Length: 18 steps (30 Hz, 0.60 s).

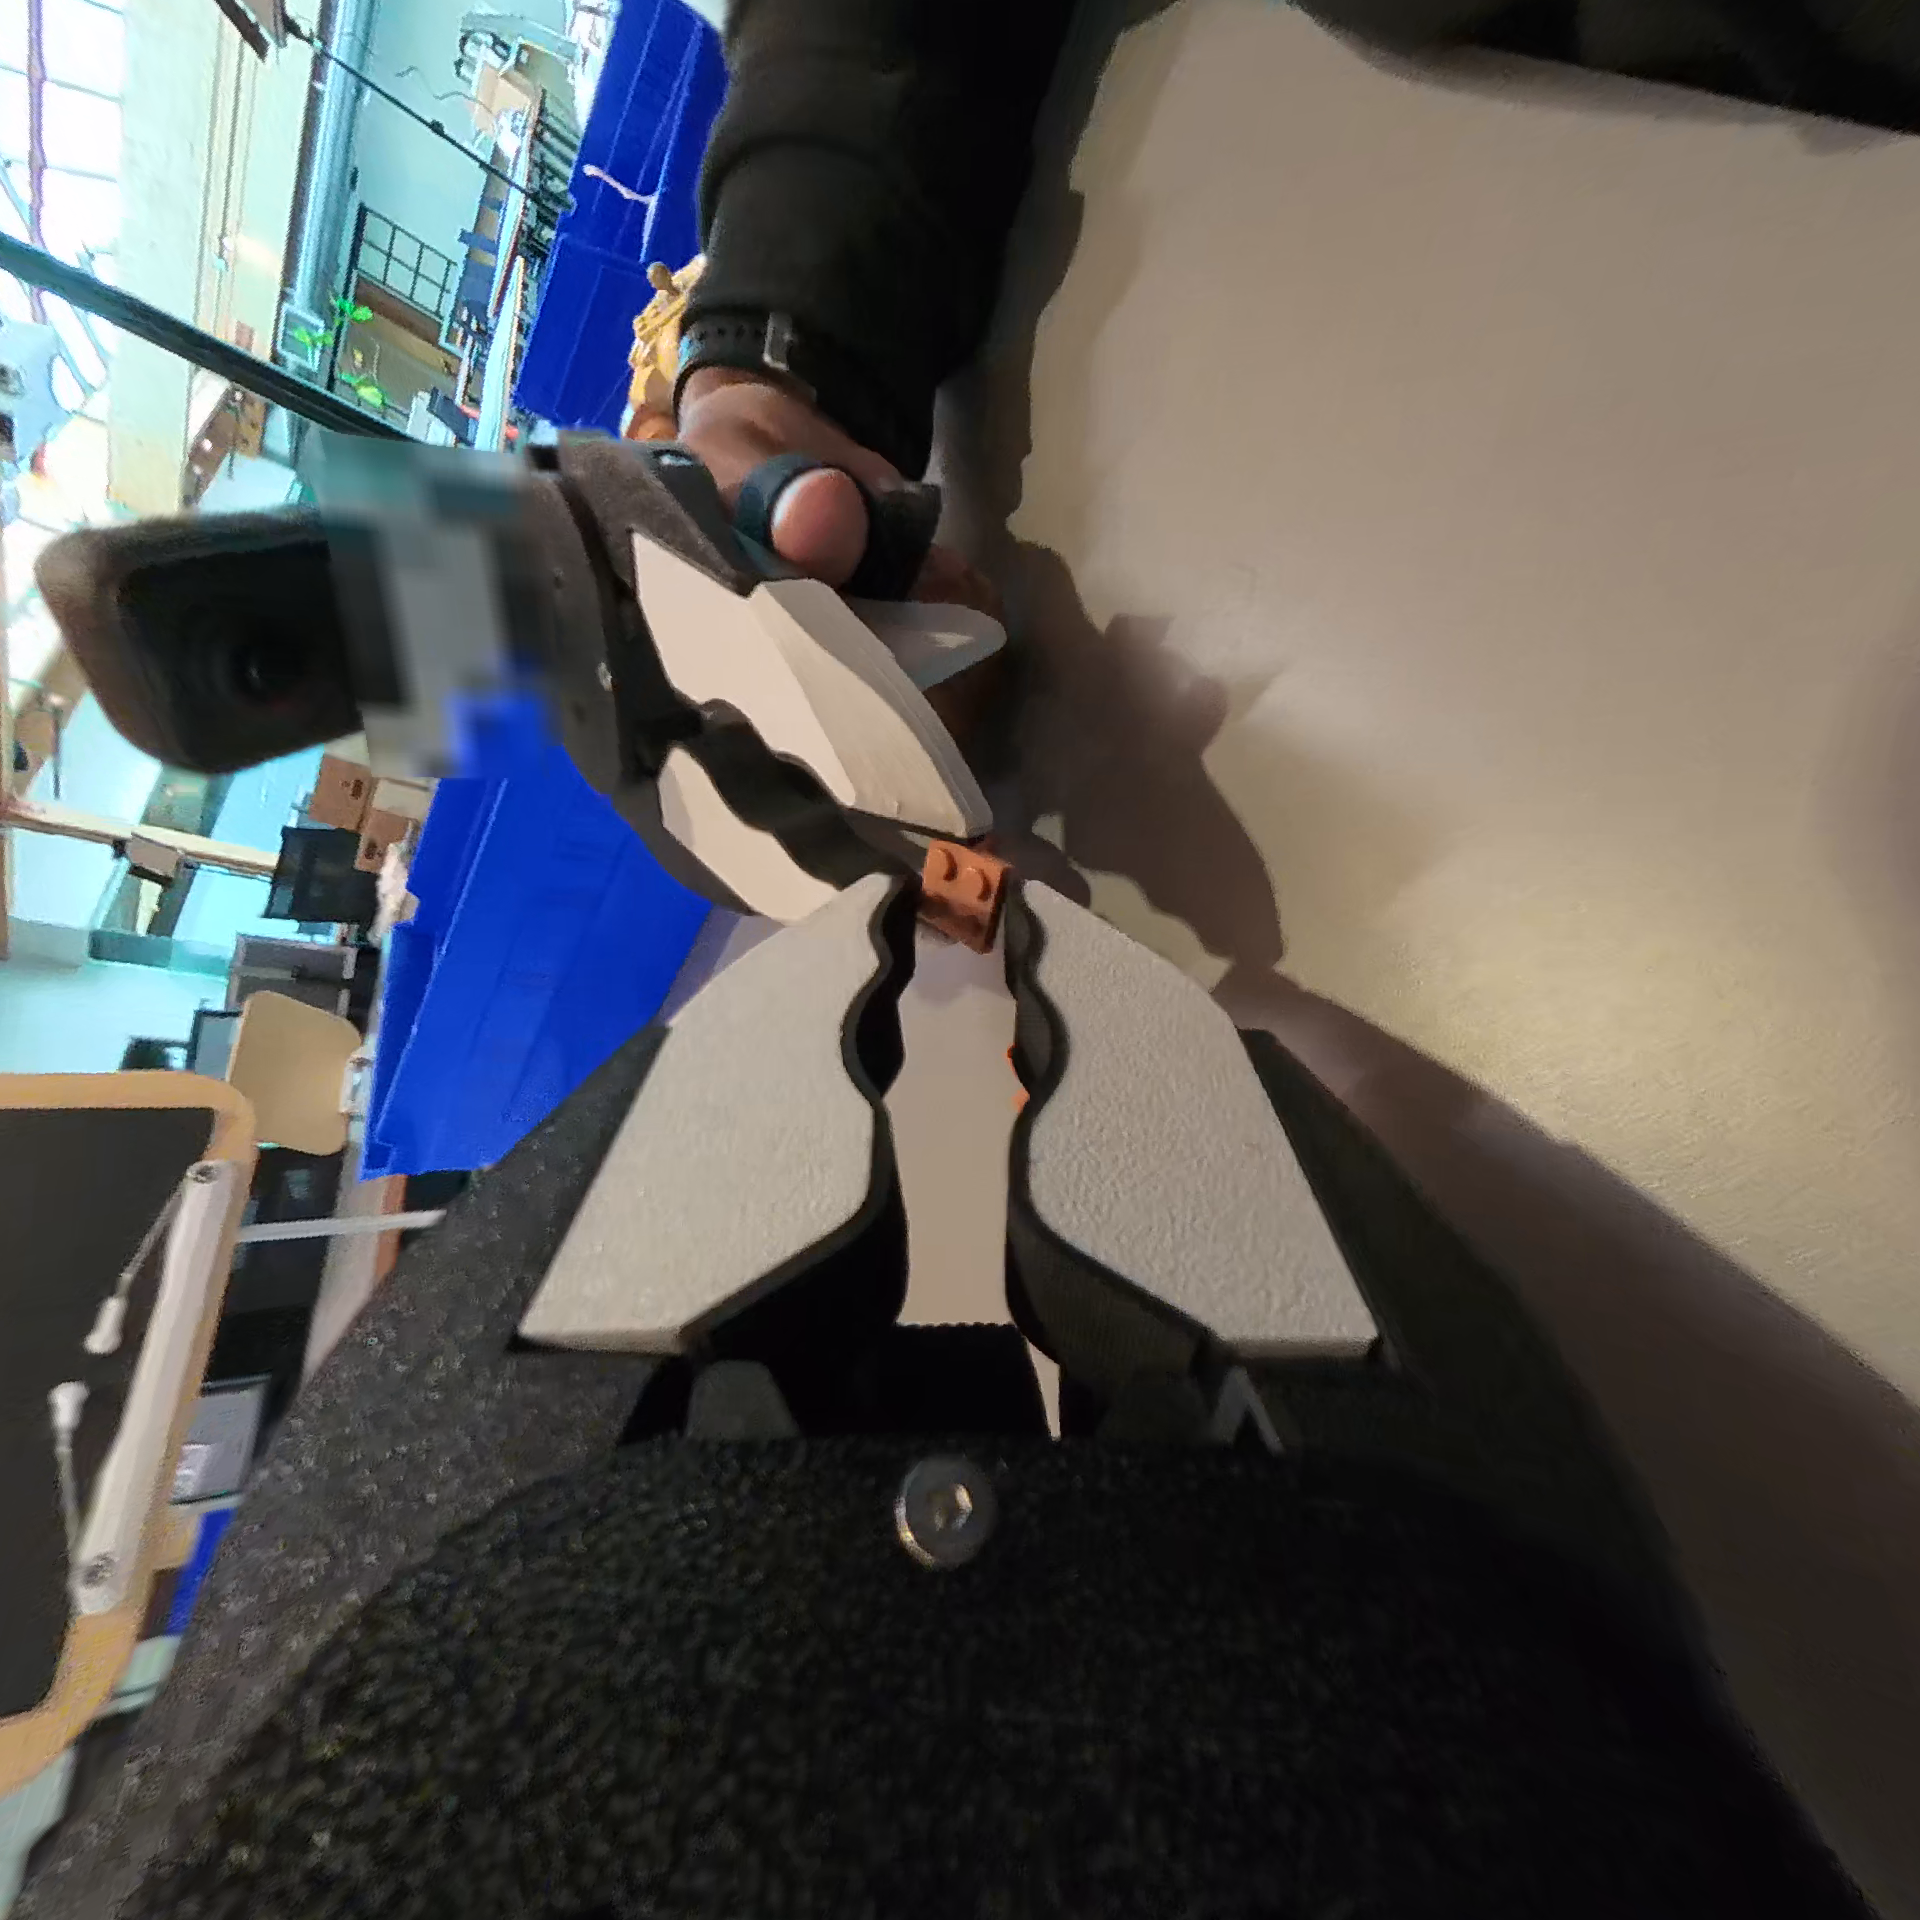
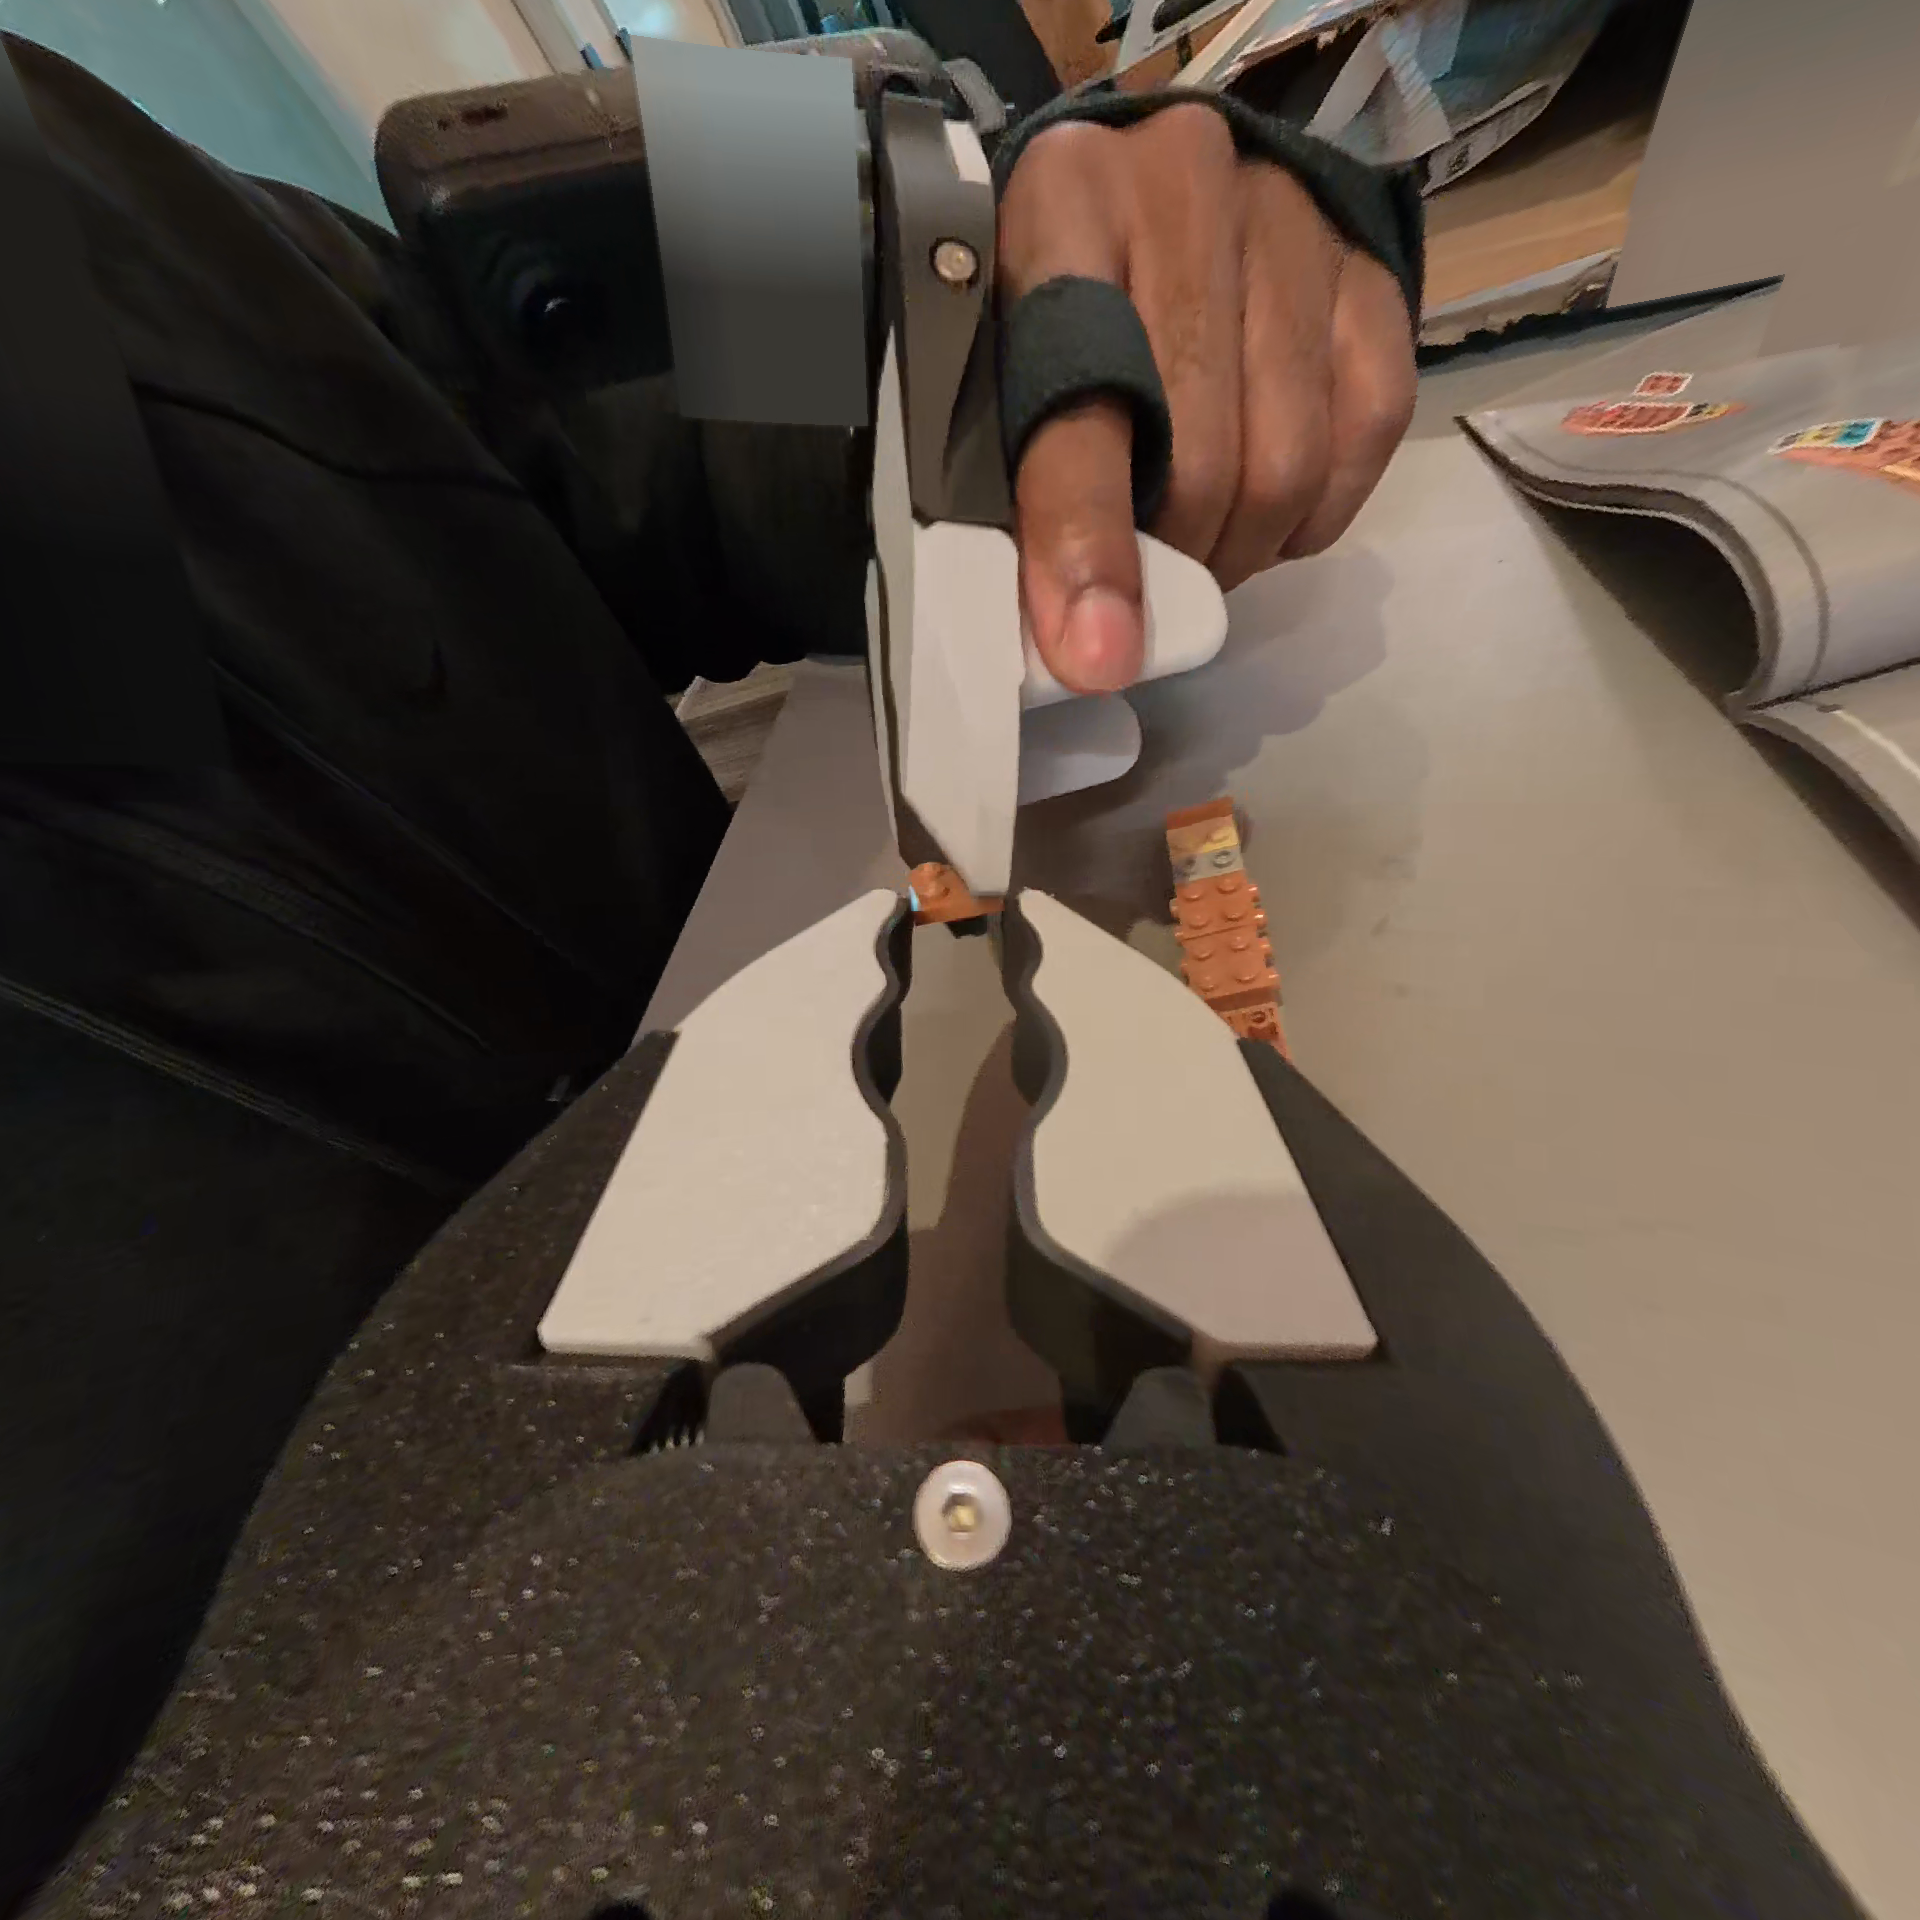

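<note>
A small orange brick (image 1: 966, 894) sits between the fingertips of my left gripper (image 1: 958, 920), which is shut on it, with both pads against its sides. In the left wrist view the right gripper's fingers (image 1: 831, 707) reach in from the upper left and meet the same brick. In the right wrist view my right gripper (image 2: 961, 920) is shut on the orange brick (image 2: 940, 896), and the left gripper's fingers (image 2: 956, 748) come down onto it from above. Both grippers hold the brick just above the pale table (image 2: 1455, 1039). A hand (image 2: 1195, 364) holds the left gripper.
An orange brick assembly (image 2: 1226, 935) lies on the table just right of my right gripper. An open booklet (image 2: 1714, 582) lies at the far right. Blue bins (image 1: 540, 987) stand to the left in the left wrist view. A dark-sleeved person (image 2: 260, 623) is close on the left. Less than 4 cm separates the two grippers' tips.
</note>
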### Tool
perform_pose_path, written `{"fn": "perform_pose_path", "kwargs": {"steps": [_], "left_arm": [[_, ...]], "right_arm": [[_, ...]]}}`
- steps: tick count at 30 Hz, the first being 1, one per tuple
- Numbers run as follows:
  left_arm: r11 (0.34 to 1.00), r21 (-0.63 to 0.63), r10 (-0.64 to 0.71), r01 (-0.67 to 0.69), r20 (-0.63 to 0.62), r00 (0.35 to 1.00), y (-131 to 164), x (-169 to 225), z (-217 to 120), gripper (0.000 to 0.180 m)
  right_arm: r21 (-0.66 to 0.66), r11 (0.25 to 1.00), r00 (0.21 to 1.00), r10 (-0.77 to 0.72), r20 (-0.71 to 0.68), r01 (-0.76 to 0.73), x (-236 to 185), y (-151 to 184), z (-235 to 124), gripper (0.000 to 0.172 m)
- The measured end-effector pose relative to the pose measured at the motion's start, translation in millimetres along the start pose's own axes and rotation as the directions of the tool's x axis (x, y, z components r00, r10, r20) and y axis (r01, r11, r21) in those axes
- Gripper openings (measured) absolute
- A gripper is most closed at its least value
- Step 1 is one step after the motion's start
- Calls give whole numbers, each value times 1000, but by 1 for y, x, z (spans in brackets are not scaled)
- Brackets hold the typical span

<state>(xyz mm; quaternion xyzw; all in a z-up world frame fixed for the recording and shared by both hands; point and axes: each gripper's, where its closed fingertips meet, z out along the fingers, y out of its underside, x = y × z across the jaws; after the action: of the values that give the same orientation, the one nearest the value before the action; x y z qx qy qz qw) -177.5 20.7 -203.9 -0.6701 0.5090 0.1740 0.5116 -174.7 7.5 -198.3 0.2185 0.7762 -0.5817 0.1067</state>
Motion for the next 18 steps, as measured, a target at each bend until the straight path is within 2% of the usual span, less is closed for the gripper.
{"fn": "perform_pose_path", "kwargs": {"steps": [5, 8, 12, 15, 18], "left_arm": [[969, 13, -245, 246, -35, 969, 8, -7, -6, 31], [912, -110, -404, 394, -78, 912, 30, -2, -6, 40], [813, -322, -545, 484, -131, 828, 56, 21, -1, 48], [765, -369, -606, 528, -135, 784, 58, 28, 5, 46], [695, -410, -673, 591, -80, 736, 63, 26, 11, 39]], "right_arm": [[14, 997, 993, -69, -94, 70, 8, -4, -12, 16], [7, 993, 977, -113, -181, 116, 18, -5, -22, 16], [-49, 984, 940, -179, -292, 172, 33, 0, -27, 16], [-116, 974, 914, -223, -339, 194, 42, 8, -24, 16], [-170, 962, 895, -264, -360, 215, 46, 14, -21, 16]]}}
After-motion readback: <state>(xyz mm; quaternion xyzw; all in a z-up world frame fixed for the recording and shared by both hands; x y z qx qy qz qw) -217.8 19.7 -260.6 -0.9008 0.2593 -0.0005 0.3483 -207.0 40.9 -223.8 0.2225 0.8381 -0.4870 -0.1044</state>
